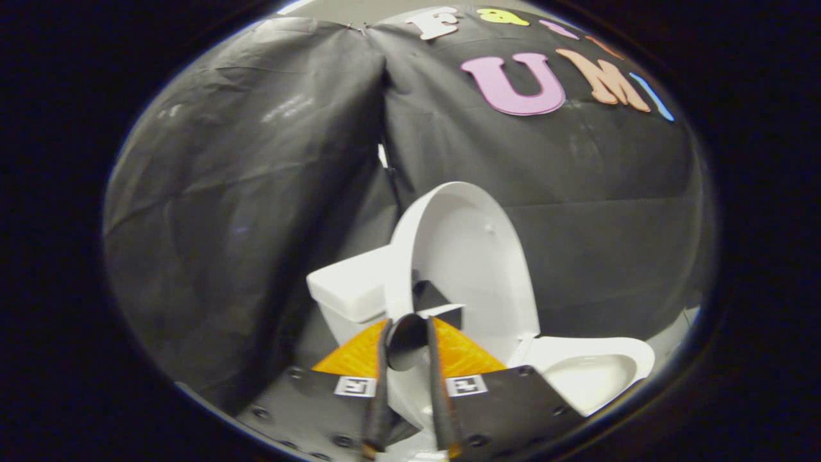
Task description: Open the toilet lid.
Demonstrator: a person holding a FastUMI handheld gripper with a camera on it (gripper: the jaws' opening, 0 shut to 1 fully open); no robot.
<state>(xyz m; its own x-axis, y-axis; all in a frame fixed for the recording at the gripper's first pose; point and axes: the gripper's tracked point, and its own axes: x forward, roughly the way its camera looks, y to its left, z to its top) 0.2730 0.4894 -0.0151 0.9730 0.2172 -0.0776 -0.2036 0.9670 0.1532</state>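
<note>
While the lid [471, 256] stands raised against the tank [349, 289], its edge sits between the gripper [410, 330] fingers, which clamp it; the open bowl [593, 375] lies beside them.

Blk gripper [408, 333]; orange finger wedges

At lower centre, the tongs [408, 333] hide part of the raised toilet lid [468, 256]; the bowl [596, 372] is cut off lower right.

Dim booth, cloth glare, strong fisheye warping.
</note>
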